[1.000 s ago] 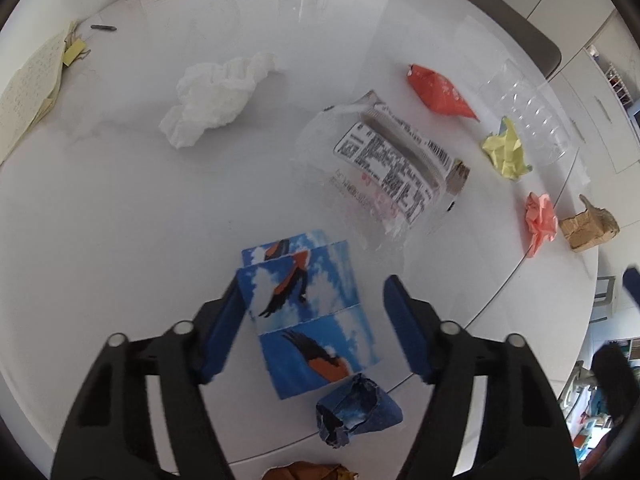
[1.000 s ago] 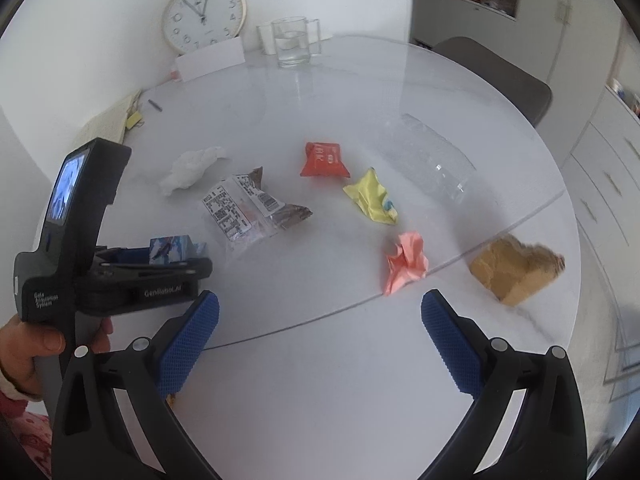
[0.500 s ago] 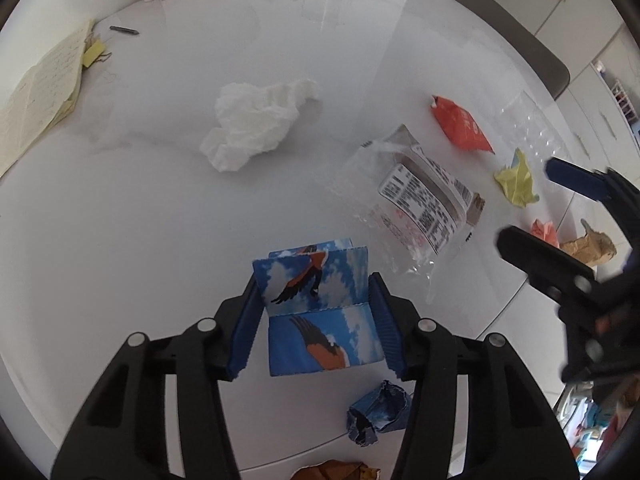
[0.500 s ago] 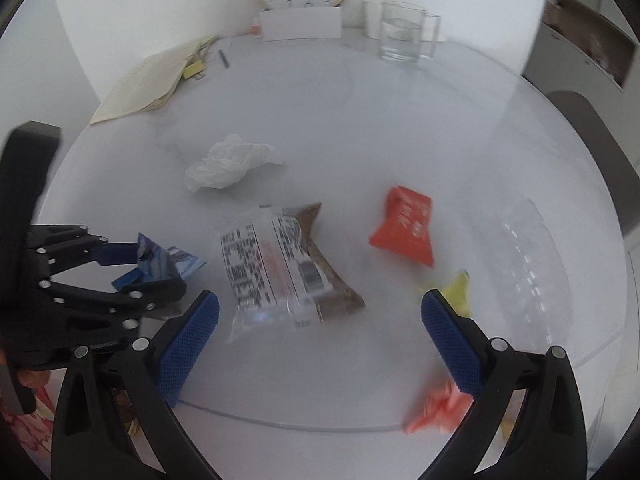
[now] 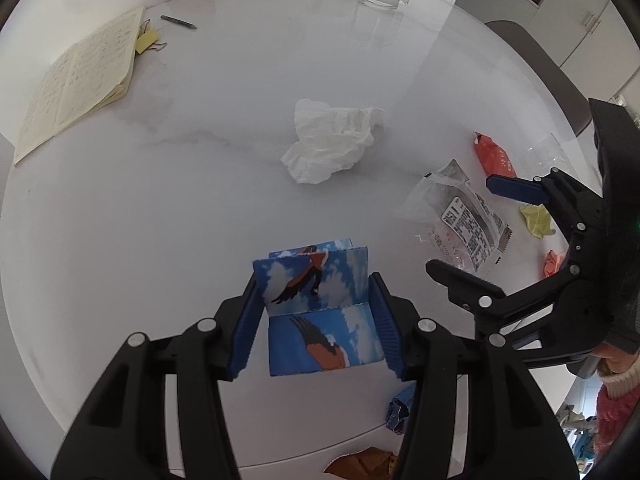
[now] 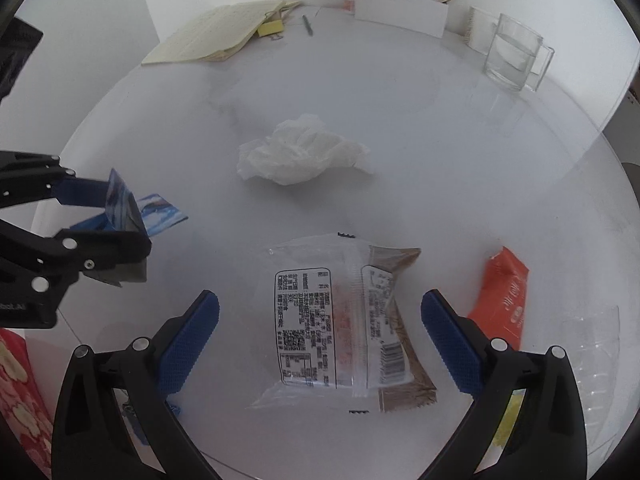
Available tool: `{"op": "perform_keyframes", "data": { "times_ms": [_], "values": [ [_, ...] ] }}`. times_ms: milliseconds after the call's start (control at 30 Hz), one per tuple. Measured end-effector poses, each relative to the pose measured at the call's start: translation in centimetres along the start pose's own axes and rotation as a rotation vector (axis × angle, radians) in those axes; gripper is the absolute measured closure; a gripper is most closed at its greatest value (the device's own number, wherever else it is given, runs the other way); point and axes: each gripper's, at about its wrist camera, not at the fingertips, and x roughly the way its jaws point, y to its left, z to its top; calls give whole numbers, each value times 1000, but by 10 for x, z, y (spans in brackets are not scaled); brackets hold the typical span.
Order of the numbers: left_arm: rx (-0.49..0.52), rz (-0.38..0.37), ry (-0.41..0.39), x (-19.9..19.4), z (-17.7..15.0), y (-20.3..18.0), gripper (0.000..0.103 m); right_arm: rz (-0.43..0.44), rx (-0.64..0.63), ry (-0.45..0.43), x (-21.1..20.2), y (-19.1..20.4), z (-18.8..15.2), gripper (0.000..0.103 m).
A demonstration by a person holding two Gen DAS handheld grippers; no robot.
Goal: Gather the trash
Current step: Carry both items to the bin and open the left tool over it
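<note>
A blue bird-print paper (image 5: 320,320) was held between the closed jaws of the left gripper (image 5: 316,324), lifted near the clear snack wrapper (image 6: 344,320). The right gripper (image 6: 320,336) was held wide open and empty, with its jaws either side of that wrapper. Most trash was left on the surface (image 5: 160,220): beyond the wrapper a crumpled tissue (image 6: 300,156), beside it an orange packet (image 6: 500,300). Compared with a second earlier, the paper had been clamped and the right gripper swung over the wrapper.
</note>
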Motion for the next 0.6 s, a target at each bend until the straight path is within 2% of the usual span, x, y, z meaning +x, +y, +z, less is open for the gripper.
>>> {"op": "perform_keyframes", "data": {
  "times_ms": [33, 67, 100, 200, 333, 467, 600],
  "values": [
    [0, 2, 1, 1, 0, 1, 52, -3, -8, 11, 3, 0, 0, 22],
    [-1, 4, 3, 0, 0, 0, 52, -9, -12, 30, 8, 0, 0, 40],
    [-3, 5, 3, 1, 0, 0, 52, -15, -12, 36, 11, -1, 0, 45],
    [1, 11, 3, 1, 2, 1, 52, -14, 5, 26, 8, -5, 0, 53],
    [20, 23, -8, -3, 2, -1, 52, 7, 53, 11, -2, -8, -1, 54],
    [49, -3, -21, -14, 1, -10, 52, 7, 118, -24, -30, -6, -10, 54],
    [130, -46, -38, -30, -6, -31, 52, -4, 231, -69, -70, -7, -36, 54]
  ]
}}
